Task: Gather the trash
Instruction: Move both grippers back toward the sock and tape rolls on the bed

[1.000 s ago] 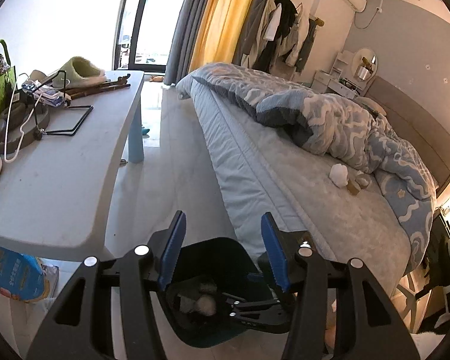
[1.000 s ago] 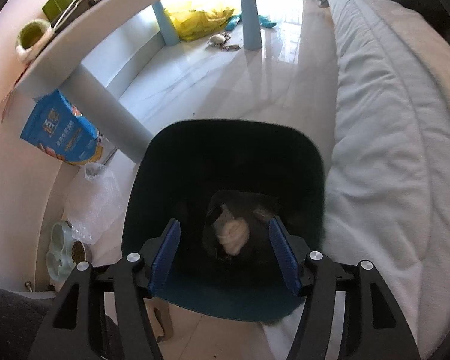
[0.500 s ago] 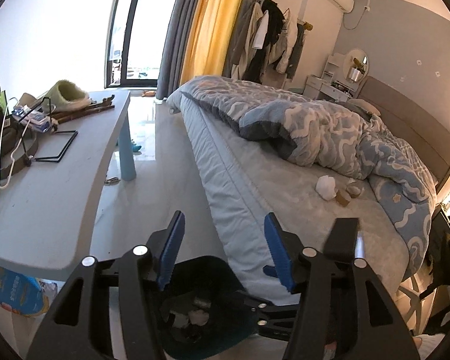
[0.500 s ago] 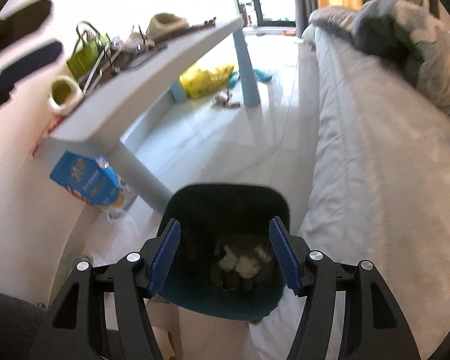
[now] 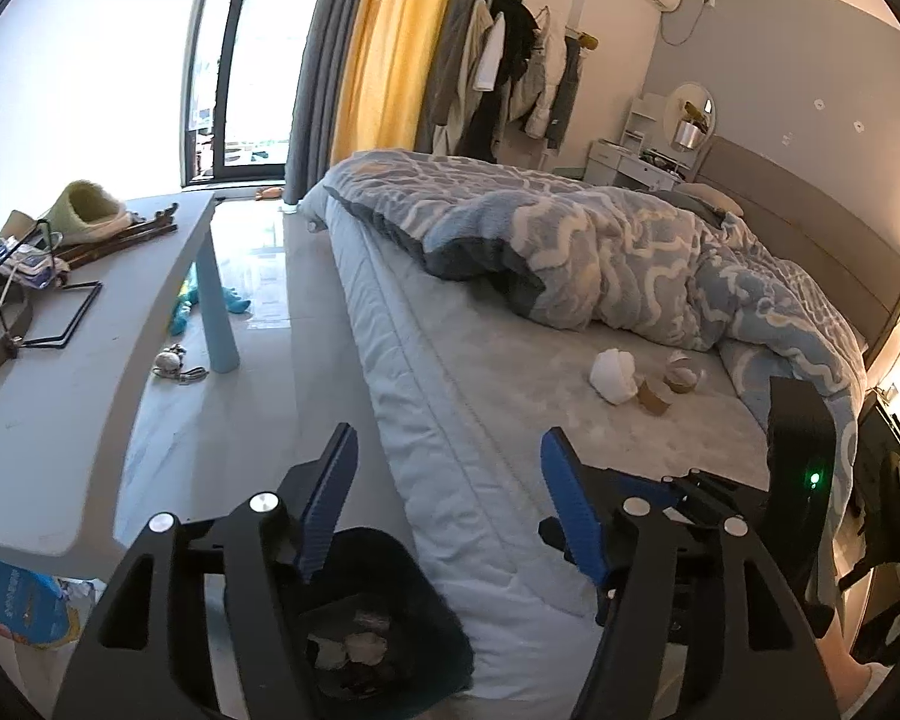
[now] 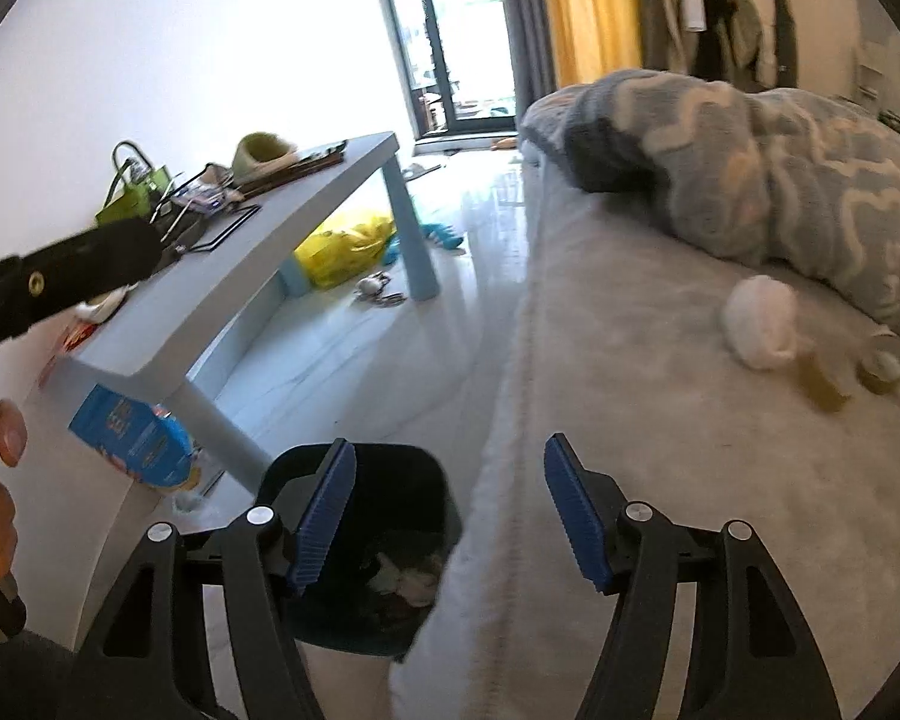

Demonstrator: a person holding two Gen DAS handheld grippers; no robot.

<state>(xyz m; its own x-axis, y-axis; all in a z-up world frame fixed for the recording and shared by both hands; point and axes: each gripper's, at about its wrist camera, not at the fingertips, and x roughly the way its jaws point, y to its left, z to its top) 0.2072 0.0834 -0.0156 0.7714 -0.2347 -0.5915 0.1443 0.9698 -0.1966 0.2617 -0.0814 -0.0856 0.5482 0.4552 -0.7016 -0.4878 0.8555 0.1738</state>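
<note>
Both the right gripper and left gripper are wide and empty above the bin; the crumpled tissue lies on the bed, forward-right, nearer the right gripper

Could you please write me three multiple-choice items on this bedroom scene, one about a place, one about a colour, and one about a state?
1. Where does the white crumpled tissue lie?
A. on the bed sheet, beside two cardboard rolls
B. on the grey table
C. on the floor under the table

2. What colour is the middle curtain by the window?
A. red
B. yellow
C. white

3. How do the jaws of the right gripper stand?
A. shut on the tissue
B. shut on nothing
C. open, holding nothing

Answers:
1. A, the tissue sits on the sheet next to the cardboard rolls, near the blanket's edge.
2. B, a yellow panel hangs between grey ones.
3. C, the blue pads stand wide apart with only the trash bin and the bed seen between them.
</note>
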